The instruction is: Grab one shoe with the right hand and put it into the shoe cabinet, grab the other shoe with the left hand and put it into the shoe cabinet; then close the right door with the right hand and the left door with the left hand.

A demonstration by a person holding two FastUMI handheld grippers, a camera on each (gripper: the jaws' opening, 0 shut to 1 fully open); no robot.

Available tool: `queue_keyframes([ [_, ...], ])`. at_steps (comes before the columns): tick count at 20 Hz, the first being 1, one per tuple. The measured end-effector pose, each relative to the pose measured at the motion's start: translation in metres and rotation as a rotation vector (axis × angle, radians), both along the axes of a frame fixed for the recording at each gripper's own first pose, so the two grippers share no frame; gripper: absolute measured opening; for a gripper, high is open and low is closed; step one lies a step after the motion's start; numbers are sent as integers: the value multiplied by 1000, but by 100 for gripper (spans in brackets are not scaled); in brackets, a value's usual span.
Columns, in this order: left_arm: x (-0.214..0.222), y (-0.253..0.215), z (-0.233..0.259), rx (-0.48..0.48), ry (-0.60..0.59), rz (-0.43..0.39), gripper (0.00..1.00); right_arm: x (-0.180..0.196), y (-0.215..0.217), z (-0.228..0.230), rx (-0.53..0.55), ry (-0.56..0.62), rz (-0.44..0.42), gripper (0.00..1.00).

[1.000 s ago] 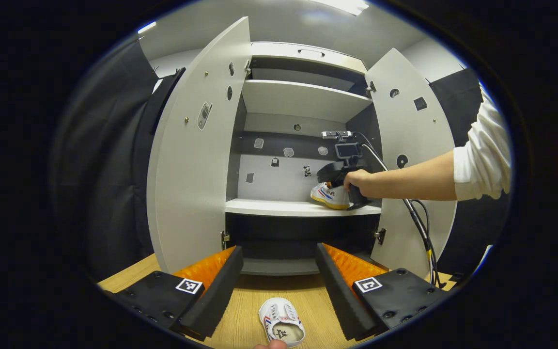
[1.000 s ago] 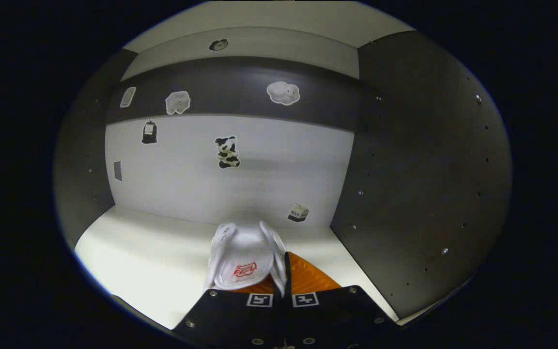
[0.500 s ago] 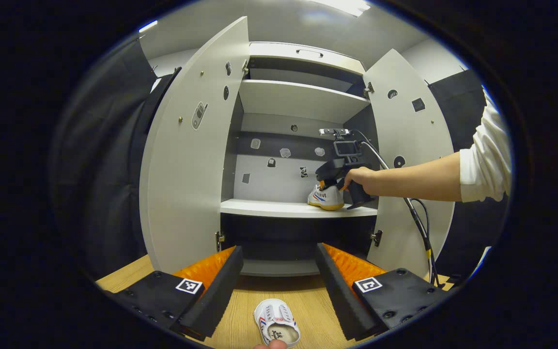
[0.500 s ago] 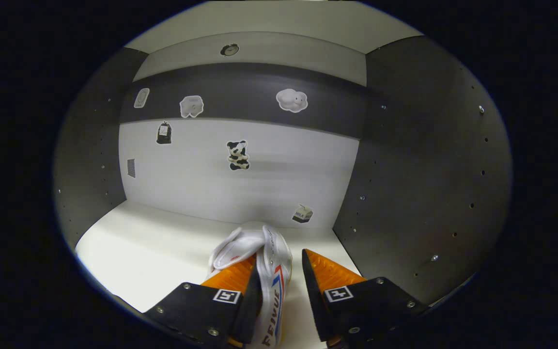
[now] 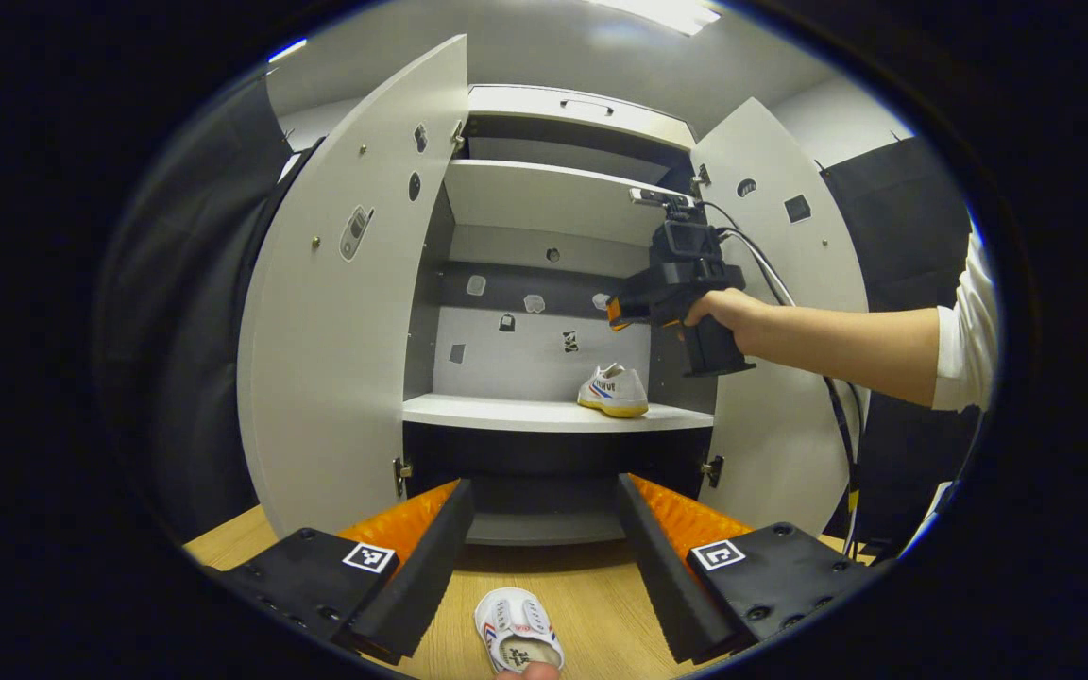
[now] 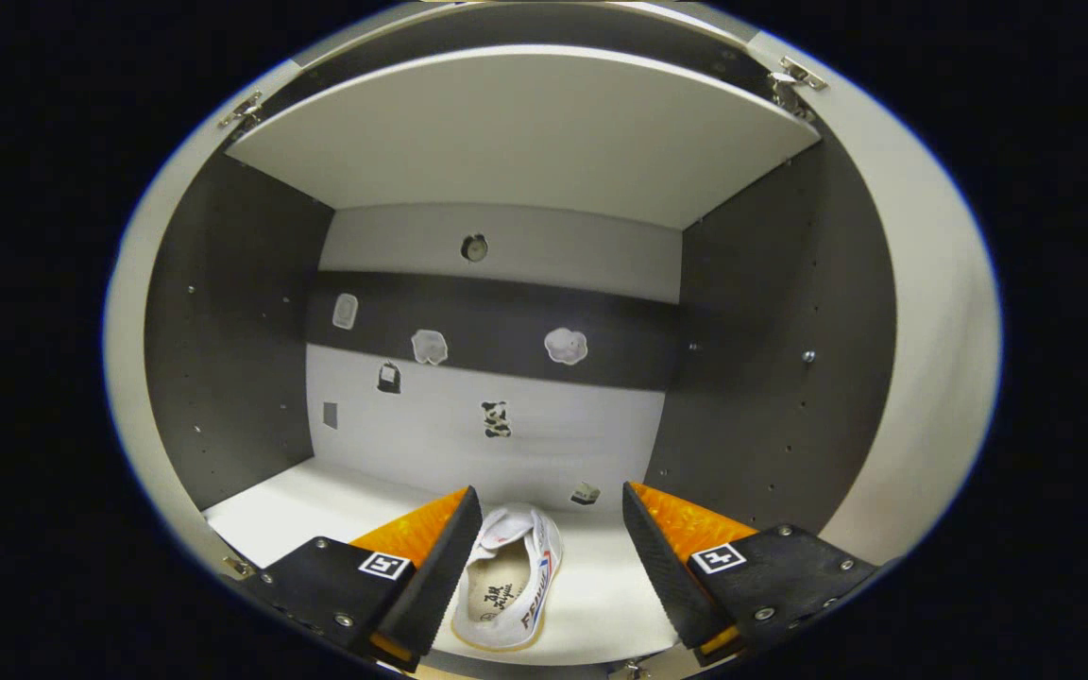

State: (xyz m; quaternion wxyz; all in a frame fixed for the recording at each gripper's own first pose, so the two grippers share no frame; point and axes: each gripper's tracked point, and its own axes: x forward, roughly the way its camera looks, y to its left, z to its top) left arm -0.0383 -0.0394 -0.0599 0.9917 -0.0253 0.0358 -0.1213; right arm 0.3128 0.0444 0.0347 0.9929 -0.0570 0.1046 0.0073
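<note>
1 shoe (image 5: 613, 390) sits in the cabinet (image 5: 553, 194).
Both grippers gape empty; left gripper (image 5: 544, 548) frames the shoe at 6 o'clock (image 5: 518, 640) to grab it.

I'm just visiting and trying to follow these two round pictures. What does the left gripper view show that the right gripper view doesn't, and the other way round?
Left gripper view: the second shoe on the wooden floor between the open left gripper, both open cabinet doors, and a hand holding the right gripper.

Right gripper view: its own open fingers with the shelved shoe seen from above.

Both: that shoe on the shelf and the stickers on the back wall.
</note>
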Motion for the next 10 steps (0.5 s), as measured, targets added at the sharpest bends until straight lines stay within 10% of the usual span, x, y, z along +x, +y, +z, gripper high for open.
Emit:
queue_keyframes([
  [10, -7, 2, 3, 3, 7, 22, 98, -174, 1, 19, 59, -180, 63, 94],
])
